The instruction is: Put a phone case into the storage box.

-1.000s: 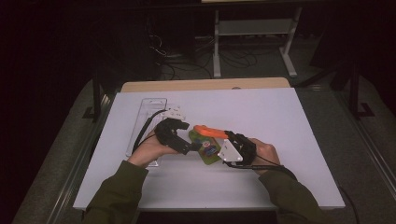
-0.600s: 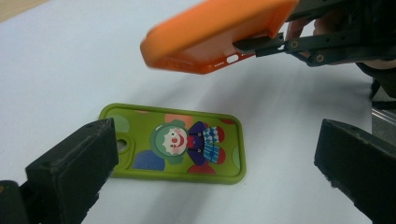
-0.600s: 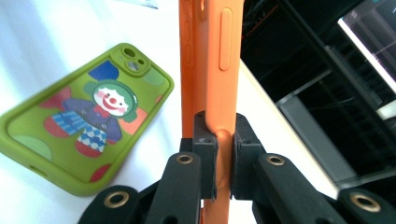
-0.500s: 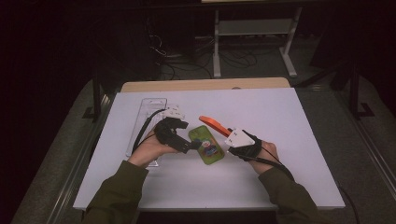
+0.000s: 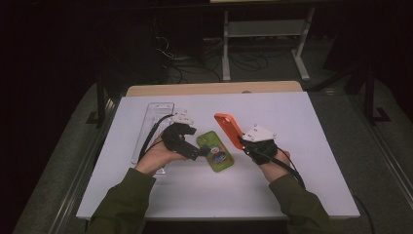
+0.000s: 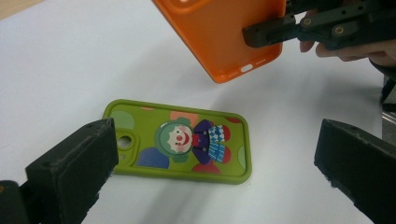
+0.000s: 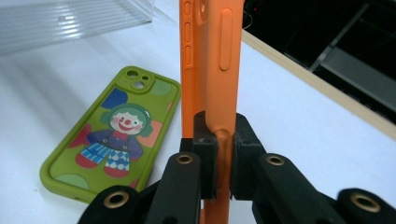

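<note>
Right gripper [image 5: 242,142] clamps an orange phone case [image 5: 229,127]; left gripper [image 5: 200,153] stands released over a green one.

In the right gripper view the two black jaws pinch the orange phone case [image 7: 212,70] by its lower end, pads pressed on both faces, and the case stands on edge, lifted clear of the white table [image 5: 302,122]. The left gripper [image 6: 215,172] has its jaws spread wide with nothing between the pads; the green phone case [image 6: 180,142] with a clown picture lies flat on the table below and just ahead of them, untouched. In the high view the green phone case [image 5: 215,151] sits between the two hands, the orange one tilted just to its right. A clear plastic tray [image 5: 153,114] lies on the table beyond the left hand.
</note>
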The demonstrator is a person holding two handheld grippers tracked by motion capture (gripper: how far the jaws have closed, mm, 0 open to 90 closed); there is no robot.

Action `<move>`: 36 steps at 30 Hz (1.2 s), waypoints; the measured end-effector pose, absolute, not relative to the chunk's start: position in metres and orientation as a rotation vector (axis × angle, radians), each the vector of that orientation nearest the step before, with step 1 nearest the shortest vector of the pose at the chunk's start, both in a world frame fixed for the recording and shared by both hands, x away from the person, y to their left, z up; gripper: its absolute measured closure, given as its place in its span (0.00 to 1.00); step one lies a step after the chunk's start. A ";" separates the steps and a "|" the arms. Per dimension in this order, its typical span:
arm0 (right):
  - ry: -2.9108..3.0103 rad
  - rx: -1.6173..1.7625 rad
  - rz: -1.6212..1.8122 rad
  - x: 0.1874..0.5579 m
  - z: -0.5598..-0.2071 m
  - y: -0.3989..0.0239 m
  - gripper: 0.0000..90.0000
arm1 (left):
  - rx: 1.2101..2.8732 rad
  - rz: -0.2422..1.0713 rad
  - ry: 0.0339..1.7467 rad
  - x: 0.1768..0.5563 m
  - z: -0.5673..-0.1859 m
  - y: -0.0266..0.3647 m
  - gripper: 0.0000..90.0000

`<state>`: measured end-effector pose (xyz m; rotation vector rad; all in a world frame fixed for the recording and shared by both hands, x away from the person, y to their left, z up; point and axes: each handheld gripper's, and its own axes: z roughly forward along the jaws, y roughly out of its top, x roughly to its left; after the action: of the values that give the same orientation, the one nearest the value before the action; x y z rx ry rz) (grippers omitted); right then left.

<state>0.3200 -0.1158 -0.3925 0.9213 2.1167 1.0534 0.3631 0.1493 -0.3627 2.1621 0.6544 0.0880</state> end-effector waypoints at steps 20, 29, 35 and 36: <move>2.104 1.187 1.210 0.320 -0.396 -0.121 0.91 | 2.091 0.141 0.671 0.365 -0.362 0.150 0.00; 2.097 1.175 1.235 0.322 -0.395 -0.122 0.91 | 1.965 0.152 0.730 0.367 -0.359 0.141 0.00; 2.085 1.152 1.246 0.322 -0.393 -0.121 0.91 | 1.932 0.138 0.735 0.369 -0.360 0.129 0.00; 2.087 1.152 1.244 0.322 -0.393 -0.121 0.91 | 1.930 0.138 0.734 0.370 -0.360 0.126 0.00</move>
<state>0.3223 -0.1208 -0.3928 1.1522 2.0871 1.2445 0.3696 0.1263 -0.3604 1.9295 0.7341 0.1380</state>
